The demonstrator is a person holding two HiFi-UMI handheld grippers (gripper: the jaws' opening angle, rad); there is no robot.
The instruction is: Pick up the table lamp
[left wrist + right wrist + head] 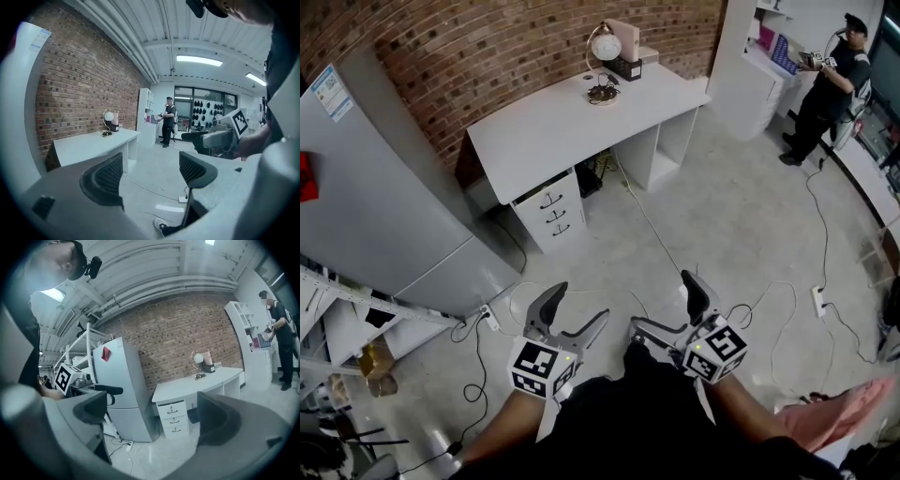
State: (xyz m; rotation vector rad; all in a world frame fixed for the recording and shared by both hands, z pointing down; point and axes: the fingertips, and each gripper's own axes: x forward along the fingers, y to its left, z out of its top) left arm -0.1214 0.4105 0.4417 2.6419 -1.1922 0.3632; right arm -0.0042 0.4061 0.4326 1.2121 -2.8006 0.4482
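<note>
The table lamp point(603, 58) has a white globe shade on a thin curved arm and a dark round base. It stands at the far end of the white desk point(572, 122), against the brick wall; it also shows as the lamp point(108, 123) and the lamp point(198, 363) in the gripper views. My left gripper point(574, 314) and right gripper point(667, 305) are held low over the floor, far short of the desk. Both are open with nothing between the jaws.
A grey fridge point(384, 206) stands left of the desk, with metal shelving point(337, 309) nearer me. A drawer unit point(551, 214) sits under the desk. Cables and a power strip point(818, 300) lie on the floor. A person point(825, 89) stands at the far right by white cabinets.
</note>
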